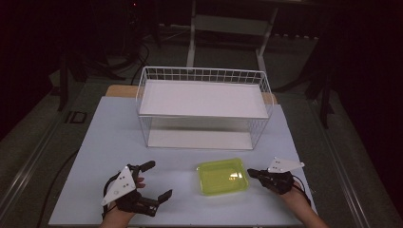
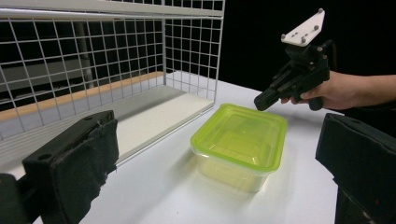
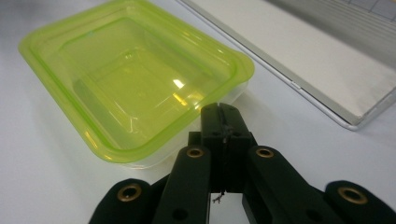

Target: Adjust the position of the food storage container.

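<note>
A clear yellow-green lidded container lies flat on the white table, near the front and right of centre. My right gripper is shut with nothing between its jaws. Its tip rests right at the container's right rim; whether it touches I cannot tell. My left gripper hovers at the front left, well apart from the container, with its jaws wide open and empty. Its padded fingers frame the container in the left gripper view.
A white wire rack with an upper shelf and a lower board stands behind the container, its open front facing me. Dark floor and a frame lie beyond the table.
</note>
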Action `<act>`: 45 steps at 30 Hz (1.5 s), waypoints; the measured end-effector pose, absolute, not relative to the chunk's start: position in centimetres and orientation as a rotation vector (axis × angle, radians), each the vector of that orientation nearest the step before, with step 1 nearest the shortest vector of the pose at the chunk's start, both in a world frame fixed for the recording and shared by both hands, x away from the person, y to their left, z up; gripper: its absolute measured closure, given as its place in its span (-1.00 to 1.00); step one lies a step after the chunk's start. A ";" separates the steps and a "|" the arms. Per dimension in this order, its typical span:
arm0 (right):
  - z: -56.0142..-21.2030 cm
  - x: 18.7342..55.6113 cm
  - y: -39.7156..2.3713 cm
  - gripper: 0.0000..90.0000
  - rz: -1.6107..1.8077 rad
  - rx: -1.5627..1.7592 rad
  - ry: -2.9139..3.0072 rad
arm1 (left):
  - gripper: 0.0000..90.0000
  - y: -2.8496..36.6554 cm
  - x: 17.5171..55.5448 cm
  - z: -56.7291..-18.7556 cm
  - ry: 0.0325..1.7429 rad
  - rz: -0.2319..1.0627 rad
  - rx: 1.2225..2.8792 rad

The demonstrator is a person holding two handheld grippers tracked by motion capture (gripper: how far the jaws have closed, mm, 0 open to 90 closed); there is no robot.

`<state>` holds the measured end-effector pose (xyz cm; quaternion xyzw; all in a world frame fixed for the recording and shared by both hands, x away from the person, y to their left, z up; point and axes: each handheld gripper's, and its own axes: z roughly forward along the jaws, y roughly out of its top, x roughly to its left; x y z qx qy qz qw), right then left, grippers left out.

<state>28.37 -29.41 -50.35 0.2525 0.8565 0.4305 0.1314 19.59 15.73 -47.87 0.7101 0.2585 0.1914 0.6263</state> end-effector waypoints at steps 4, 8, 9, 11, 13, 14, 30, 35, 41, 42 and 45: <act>-50.6 28.5 -29.0 1.00 1.263 0.731 2.499 | -1.00 15.7 19.6 -47.9 0.592 0.439 1.628; -50.5 28.4 -28.6 1.00 1.261 0.718 2.508 | -1.00 15.6 19.6 -48.0 0.591 0.432 1.633; -50.5 28.4 -28.5 1.00 1.266 0.718 2.513 | -1.00 15.6 19.6 -48.0 0.591 0.430 1.633; -50.4 28.3 -28.3 1.00 1.265 0.712 2.519 | -1.00 15.5 19.6 -48.0 0.588 0.431 1.633; -50.4 28.2 -28.0 1.00 1.266 0.702 2.530 | -1.00 15.5 19.6 -48.0 0.588 0.430 1.634; -50.3 28.2 -27.8 1.00 1.271 0.696 2.533 | -1.00 15.5 19.6 -48.0 0.588 0.429 1.634; -50.3 28.2 -24.3 1.00 1.289 0.619 2.582 | -1.00 15.4 19.4 -47.9 0.572 0.425 1.646; -50.4 28.2 -23.4 1.00 1.306 0.619 2.593 | -1.00 15.4 19.3 -47.9 0.571 0.426 1.652; -50.3 28.1 -22.4 1.00 1.308 0.596 2.606 | -1.00 15.4 19.3 -47.9 0.570 0.424 1.652; -50.4 28.1 -22.2 1.00 1.310 0.595 2.608 | -1.00 15.4 19.3 -47.9 0.569 0.424 1.651; -50.4 28.0 -21.7 1.00 1.313 0.592 2.610 | -1.00 15.4 19.3 -47.9 0.569 0.419 1.649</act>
